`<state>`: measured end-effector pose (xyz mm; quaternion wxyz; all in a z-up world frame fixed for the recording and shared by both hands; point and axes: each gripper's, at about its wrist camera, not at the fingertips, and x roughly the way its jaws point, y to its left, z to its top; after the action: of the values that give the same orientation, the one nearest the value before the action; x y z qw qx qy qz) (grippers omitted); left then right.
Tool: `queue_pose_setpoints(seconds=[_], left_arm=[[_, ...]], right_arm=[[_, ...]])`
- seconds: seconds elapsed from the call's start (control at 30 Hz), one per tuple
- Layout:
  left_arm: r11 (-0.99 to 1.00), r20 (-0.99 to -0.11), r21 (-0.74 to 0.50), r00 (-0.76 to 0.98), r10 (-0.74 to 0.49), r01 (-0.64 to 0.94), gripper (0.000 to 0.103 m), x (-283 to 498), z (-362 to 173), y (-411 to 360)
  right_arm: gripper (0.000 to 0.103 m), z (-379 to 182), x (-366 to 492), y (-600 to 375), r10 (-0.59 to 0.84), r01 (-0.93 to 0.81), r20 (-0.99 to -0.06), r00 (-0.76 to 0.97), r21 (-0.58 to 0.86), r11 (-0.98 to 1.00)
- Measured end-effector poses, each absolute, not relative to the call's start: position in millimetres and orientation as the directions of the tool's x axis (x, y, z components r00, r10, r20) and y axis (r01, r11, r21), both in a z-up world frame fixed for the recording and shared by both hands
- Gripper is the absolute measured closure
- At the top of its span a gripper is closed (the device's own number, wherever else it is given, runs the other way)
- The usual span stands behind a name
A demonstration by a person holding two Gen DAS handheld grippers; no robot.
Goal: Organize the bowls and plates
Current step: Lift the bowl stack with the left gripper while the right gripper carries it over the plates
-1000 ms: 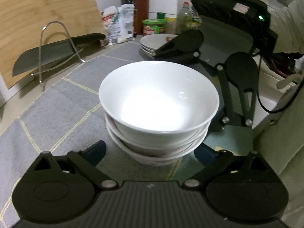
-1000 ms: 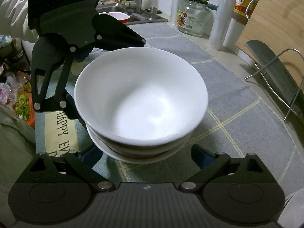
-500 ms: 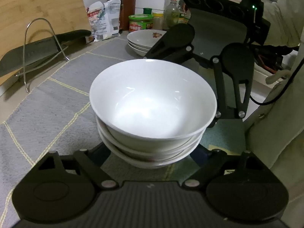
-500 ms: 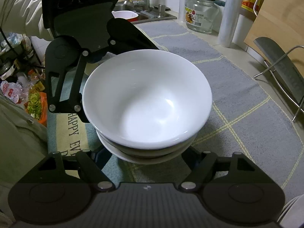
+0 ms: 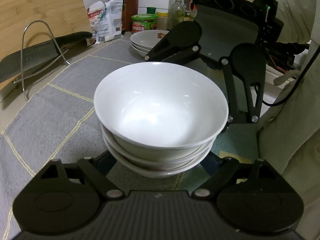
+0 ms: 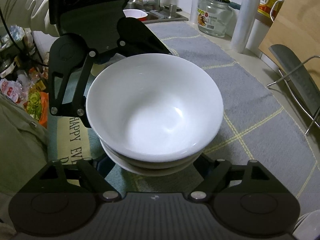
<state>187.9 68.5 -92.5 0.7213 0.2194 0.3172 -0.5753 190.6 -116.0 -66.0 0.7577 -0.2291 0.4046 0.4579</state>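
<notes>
A stack of white bowls (image 5: pixel 161 116) is held up between my two grippers, which face each other; it fills the right wrist view too (image 6: pixel 155 112). My left gripper (image 5: pixel 160 160) has its fingers spread wide around the stack's base on the near side. My right gripper (image 6: pixel 154 160) cups the base from the opposite side the same way. The fingertips of both are hidden under the bowls. The stack looks lifted off the grey mat (image 5: pixel 50 110). A stack of white plates (image 5: pixel 147 42) sits farther back.
A cleaver (image 5: pixel 36 58) rests in a wire rack before a wooden board (image 5: pixel 38 6) on the left. Jars, bottles and a bag (image 5: pixel 106 24) line the back wall. A glass jar (image 6: pixel 215 18) and sink (image 6: pixel 160 16) lie behind the right wrist view.
Both grippers have carried the bowl stack up and toward the stacked plates. The plates and back jars look nearer in the left wrist view. The grip has not changed.
</notes>
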Motion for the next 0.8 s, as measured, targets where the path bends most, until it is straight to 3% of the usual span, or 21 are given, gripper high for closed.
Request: queue_pose_setpoints(seconds=[0.8], left_arm=[[0.237, -0.72, -0.031, 0.142, -0.679, 0.971, 0.014, 181.9, -87.7, 63.7]], right_arm=[[0.018, -58.6, 188.3, -116.8, 0.513, -0.871, -0.827, 0.232, 0.059, 0.488]])
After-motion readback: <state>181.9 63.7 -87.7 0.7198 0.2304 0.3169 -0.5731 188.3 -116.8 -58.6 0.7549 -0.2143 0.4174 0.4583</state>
